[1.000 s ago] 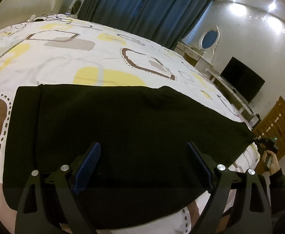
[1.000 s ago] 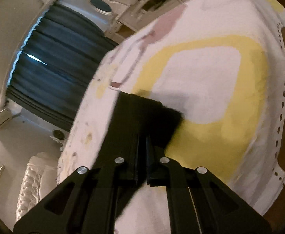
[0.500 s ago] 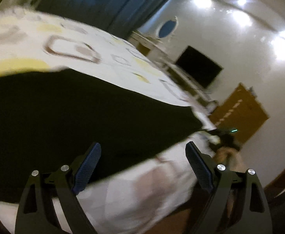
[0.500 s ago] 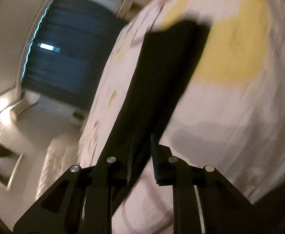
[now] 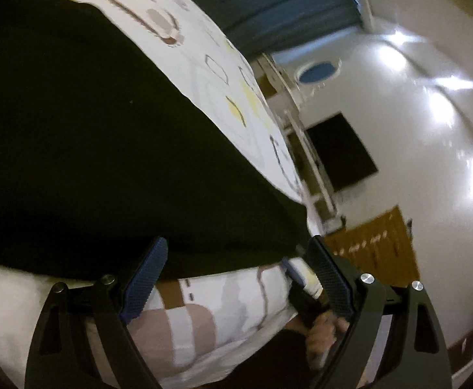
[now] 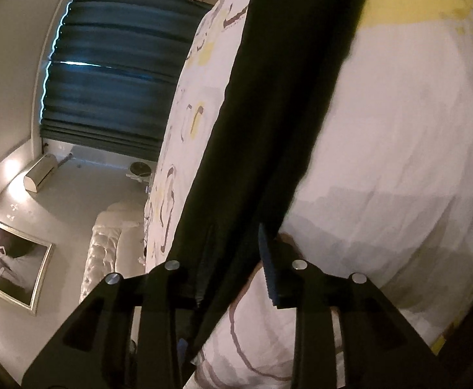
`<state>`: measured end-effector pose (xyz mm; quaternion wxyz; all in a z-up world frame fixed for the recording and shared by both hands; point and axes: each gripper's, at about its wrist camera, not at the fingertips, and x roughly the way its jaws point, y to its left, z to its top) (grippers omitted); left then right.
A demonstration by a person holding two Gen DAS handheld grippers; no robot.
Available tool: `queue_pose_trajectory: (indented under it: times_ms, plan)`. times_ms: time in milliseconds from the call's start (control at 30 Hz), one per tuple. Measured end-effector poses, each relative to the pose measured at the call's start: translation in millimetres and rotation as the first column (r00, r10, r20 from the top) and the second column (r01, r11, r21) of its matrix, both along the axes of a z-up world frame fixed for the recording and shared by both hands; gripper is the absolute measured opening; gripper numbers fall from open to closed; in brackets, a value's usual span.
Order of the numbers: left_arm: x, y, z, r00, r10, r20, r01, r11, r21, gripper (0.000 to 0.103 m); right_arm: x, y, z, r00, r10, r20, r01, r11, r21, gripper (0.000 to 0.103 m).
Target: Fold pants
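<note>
Pants [image 5: 100, 136], black, lie spread flat on the patterned bedspread [image 5: 204, 52], one narrow end reaching toward the right gripper [image 6: 236, 262]. A second ago that gripper was pinched tight on the fabric's end; its jaws have just been opening, and the cloth now sits loosely between them, no longer squeezed. The left gripper [image 5: 236, 278] is spread wide with nothing between its fingers, as before, but has swung from facing the middle of the pants to their near edge, where the person's other hand [image 5: 324, 334] shows. No writing or labels can be read.
</note>
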<state>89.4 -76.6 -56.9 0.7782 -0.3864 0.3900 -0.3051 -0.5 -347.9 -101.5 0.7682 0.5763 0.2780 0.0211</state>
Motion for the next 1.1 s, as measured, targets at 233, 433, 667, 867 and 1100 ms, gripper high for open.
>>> queue_pose_trajectory:
  times_ms: [233, 433, 667, 867, 1100]
  plan:
    - [-3.8, 3.4, -2.2, 0.984, 0.163, -0.071, -0.168, 0.983, -0.072, 0.087, 5.2, 4.8, -0.2, 1.000, -0.024, 0.008, 0.024, 1.000, -0.007, 0.043]
    - [-4.0, 11.6, -8.1, 0.958, 0.224, -0.178, -0.258, 0.947, -0.193, 0.087, 15.2, 15.7, 8.0, 1.000, -0.004, 0.016, 0.004, 1.000, -0.003, 0.048]
    - [-21.6, 21.4, -11.6, 0.934, 0.249, -0.255, -0.311, 0.920, -0.238, 0.087, 18.9, 16.8, 7.4, 1.000, 0.004, 0.021, -0.004, 1.000, -0.009, 0.048]
    - [-17.1, 23.0, -13.4, 0.914, 0.284, -0.289, -0.356, 0.904, -0.236, 0.087, 21.1, 14.1, 8.9, 1.000, 0.005, 0.025, -0.005, 1.000, -0.008, 0.048]
    - [-19.2, 19.5, -11.0, 0.902, 0.289, -0.322, -0.370, 0.900, -0.229, 0.087, 21.6, 14.4, 10.9, 1.000, 0.004, 0.026, -0.004, 1.000, -0.003, 0.048]
